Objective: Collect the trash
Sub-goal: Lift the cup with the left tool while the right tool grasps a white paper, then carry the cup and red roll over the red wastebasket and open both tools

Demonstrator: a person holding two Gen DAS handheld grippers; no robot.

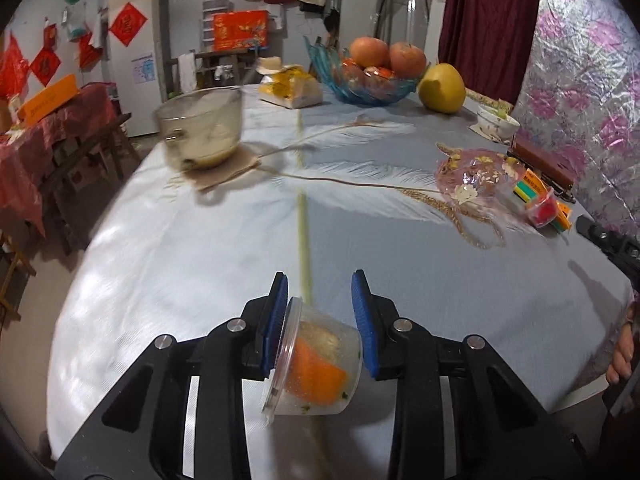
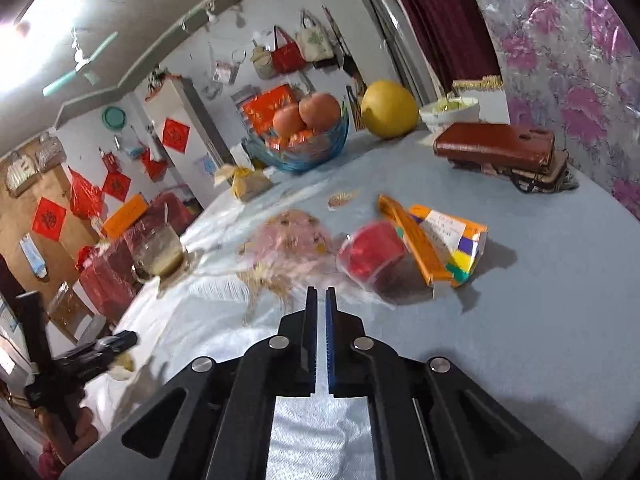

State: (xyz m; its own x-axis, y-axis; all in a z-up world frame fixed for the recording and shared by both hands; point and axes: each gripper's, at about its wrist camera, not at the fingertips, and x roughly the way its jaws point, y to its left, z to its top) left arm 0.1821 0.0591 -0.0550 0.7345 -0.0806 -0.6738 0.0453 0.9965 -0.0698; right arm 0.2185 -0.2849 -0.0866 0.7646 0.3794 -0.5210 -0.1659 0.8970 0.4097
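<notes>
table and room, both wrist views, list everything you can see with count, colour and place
clear plastic cup with orange scraps: 1, clear, tilted between the left jaws
glass measuring cup with beige liquid: 1, clear, table's left side, on a tan mat
blue glass fruit bowl: 1, blue, far end, holding reddish apples
yellow pomelo: 1, yellow, right of the bowl
yellow snack bag: 1, yellow-white, left of the bowl
white ceramic bowl: 1, white, far right edge
pink floral plastic wrapper: 1, pink, mid table
red-filled clear plastic cup: 1, red, on its side beside the wrapper
orange cardboard box: 1, orange, right of the red cup
brown leather wallet: 1, brown, far right
pale blue feather-print tablecloth: 1, covers the table
left gripper: 1, black with blue pads, holding the cup
right gripper: 1, same colours, jaws together, nothing held
</notes>
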